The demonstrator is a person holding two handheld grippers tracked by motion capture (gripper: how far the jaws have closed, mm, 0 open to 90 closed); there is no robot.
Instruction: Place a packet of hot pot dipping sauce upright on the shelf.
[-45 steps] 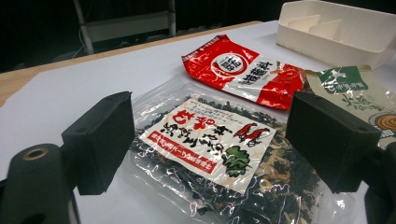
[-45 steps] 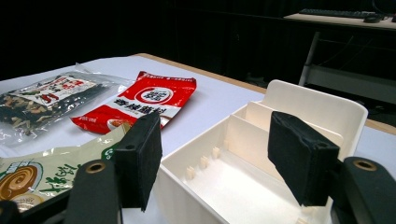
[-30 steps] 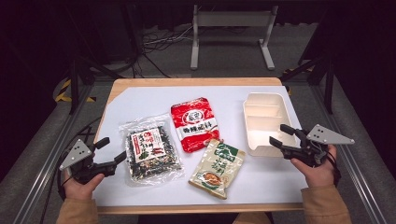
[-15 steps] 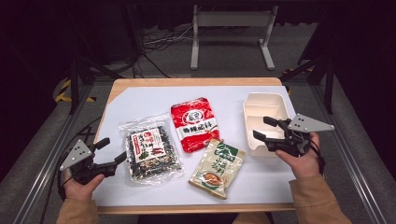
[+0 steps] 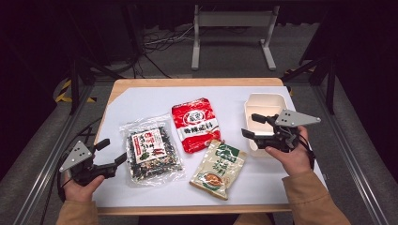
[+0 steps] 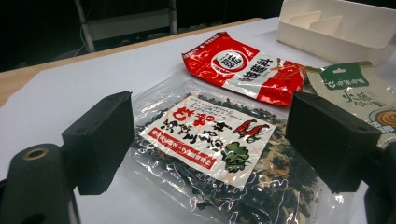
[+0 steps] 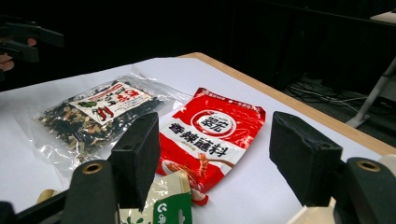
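Right gripper (image 5: 249, 125) wide open, empty, aimed at red packet (image 5: 195, 124), probably for tray (image 5: 264, 99). Left gripper (image 5: 114, 152) open, empty, beside clear bag (image 5: 150, 153).

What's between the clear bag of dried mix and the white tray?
The red seasoning packet lies between the clear bag and white divided tray, in the high view.

Right tool moves in over the tray

The right tool (image 5: 252, 125), jaws apart, has come from off the white tray's (image 5: 265, 101) right edge leftward across it, and now hangs over the tray's left rim, nearer the green packet (image 5: 218, 168) than before.
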